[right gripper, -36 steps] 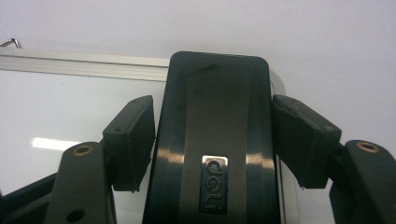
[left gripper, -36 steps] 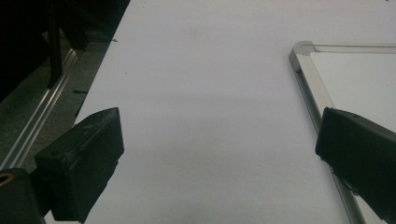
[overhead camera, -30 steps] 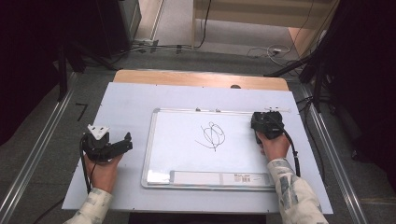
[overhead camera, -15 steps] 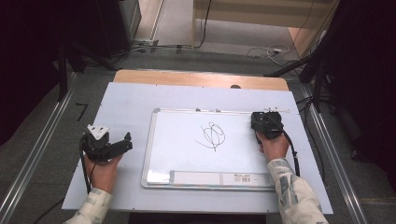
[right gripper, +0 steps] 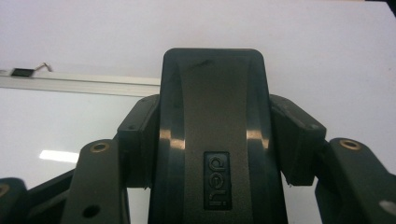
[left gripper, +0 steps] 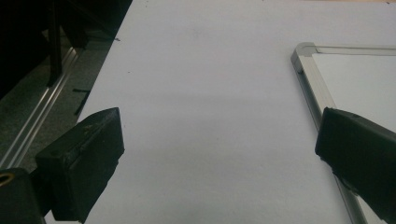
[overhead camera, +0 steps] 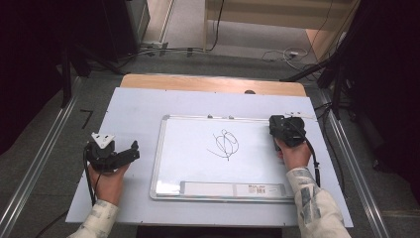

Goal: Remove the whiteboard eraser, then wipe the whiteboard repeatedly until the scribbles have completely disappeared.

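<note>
The right claw [right gripper: 212,140] has just been closing, and now its pads pinch the black eraser [right gripper: 212,121] from both sides; I'd say the pickup is made and wiping the scribble [overhead camera: 225,145] can follow; the eraser sits at the right edge of the whiteboard [overhead camera: 198,148], near its top corner, on the worktop [overhead camera: 138,104]; its long axis runs away from the person toward the far edge, nose forward; the left claw [left gripper: 219,154] hovers spread and empty beside the board's left frame.
</note>
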{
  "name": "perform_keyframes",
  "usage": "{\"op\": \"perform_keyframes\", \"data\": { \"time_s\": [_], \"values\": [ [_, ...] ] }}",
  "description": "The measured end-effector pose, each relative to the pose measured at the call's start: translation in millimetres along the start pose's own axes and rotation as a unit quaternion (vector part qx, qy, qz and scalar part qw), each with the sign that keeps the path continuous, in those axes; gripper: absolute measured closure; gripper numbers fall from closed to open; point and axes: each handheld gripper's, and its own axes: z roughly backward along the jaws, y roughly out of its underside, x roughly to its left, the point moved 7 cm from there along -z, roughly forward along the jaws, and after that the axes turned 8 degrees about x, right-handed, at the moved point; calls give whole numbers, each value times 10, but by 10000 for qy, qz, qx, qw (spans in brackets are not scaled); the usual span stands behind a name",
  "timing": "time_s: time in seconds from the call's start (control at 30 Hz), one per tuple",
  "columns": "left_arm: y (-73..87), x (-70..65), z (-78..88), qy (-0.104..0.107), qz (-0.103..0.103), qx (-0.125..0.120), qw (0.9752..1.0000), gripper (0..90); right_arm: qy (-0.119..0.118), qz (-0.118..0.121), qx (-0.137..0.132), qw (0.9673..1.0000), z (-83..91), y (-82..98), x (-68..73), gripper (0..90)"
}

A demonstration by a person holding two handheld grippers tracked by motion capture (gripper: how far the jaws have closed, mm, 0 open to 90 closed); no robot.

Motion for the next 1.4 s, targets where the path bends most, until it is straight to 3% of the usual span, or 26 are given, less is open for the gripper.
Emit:
{"op": "perform_keyframes", "data": {
  "time_s": [0.27, 1.4],
  "values": [
    [3, 13, 5, -11, 16, 2, 10000, 16, -109, 107, -13, 9999, 86, 23, 50, 380],
    [33, 73, 18, 13, 145, 24, 9999, 16, -193, 260, -24, 9995, 84, 24, 175, 379]
  ]
}}
